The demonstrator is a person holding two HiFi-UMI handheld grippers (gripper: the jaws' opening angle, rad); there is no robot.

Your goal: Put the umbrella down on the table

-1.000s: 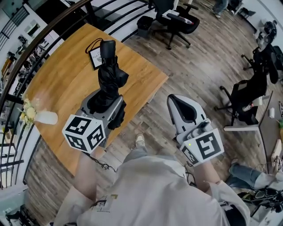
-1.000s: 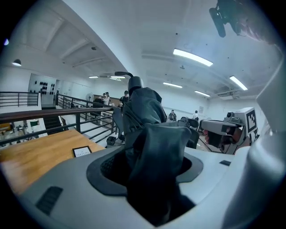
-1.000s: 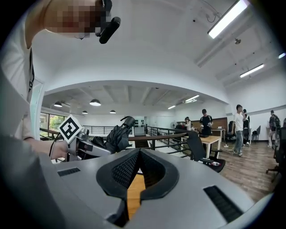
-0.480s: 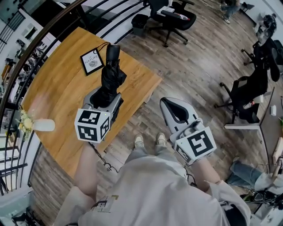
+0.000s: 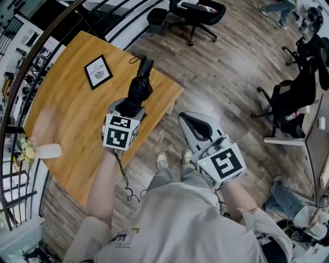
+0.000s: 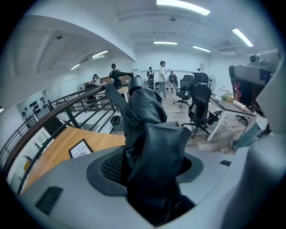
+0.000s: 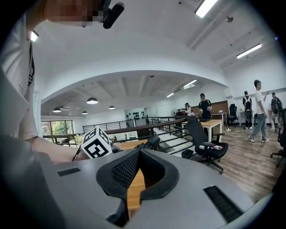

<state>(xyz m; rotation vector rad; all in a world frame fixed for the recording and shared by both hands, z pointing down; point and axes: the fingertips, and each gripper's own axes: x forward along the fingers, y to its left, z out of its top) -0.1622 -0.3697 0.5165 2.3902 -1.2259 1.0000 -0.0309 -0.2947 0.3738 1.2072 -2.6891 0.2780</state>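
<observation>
A folded black umbrella [image 5: 138, 90] points away from me, its handle [image 5: 146, 66] at the far end. My left gripper [image 5: 128, 108] is shut on the umbrella's lower end and holds it over the right corner of the wooden table [image 5: 67, 113]. Whether the umbrella touches the table I cannot tell. In the left gripper view the umbrella's black fabric [image 6: 149, 134] fills the jaws and rises out of them. My right gripper [image 5: 198, 128] hangs over the floor, right of the table, shut with nothing in it. The right gripper view shows the umbrella handle [image 7: 152, 141] beyond the shut jaws.
A framed picture [image 5: 97, 72] lies on the table's far side. A white vase with flowers [image 5: 38, 151] stands near the left edge. A black railing [image 5: 31, 67] curves behind the table. Office chairs [image 5: 198, 13] stand on the wooden floor, another chair [image 5: 290, 100] at right.
The left gripper has carried the umbrella to the right, away from the framed picture and toward the table's right corner. The right gripper has drifted slightly left, still shut.
</observation>
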